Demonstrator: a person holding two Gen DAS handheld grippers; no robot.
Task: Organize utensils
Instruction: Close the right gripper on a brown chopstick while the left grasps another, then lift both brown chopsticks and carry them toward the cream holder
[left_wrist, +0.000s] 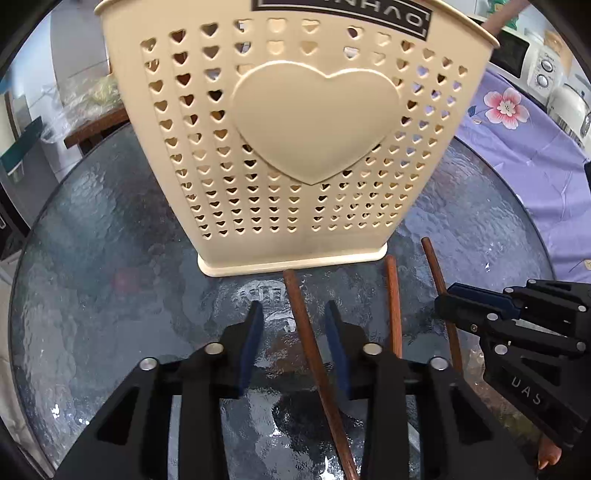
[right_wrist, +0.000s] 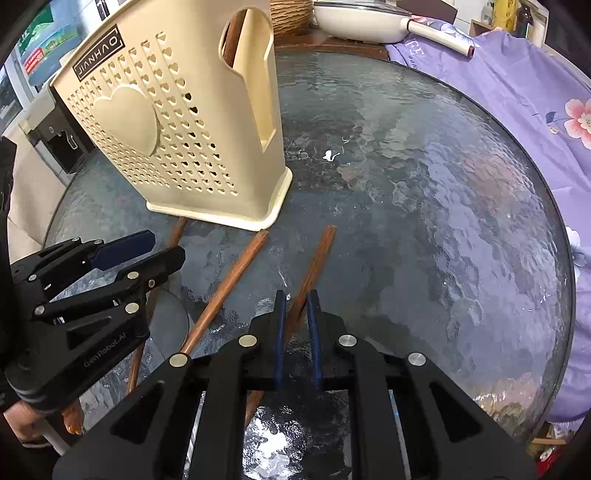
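three wooden chopsticks lie on the glass table (right_wrist: 424, 177) before the cream holder (left_wrist: 295, 147). left gripper (left_wrist: 294, 315) half open astride one chopstick (left_wrist: 314, 354), pads not pressing. right gripper (right_wrist: 295, 299) clamped on another chopstick (right_wrist: 314, 266). sticks judged light, stiff, slippery; grip mid-shaft.
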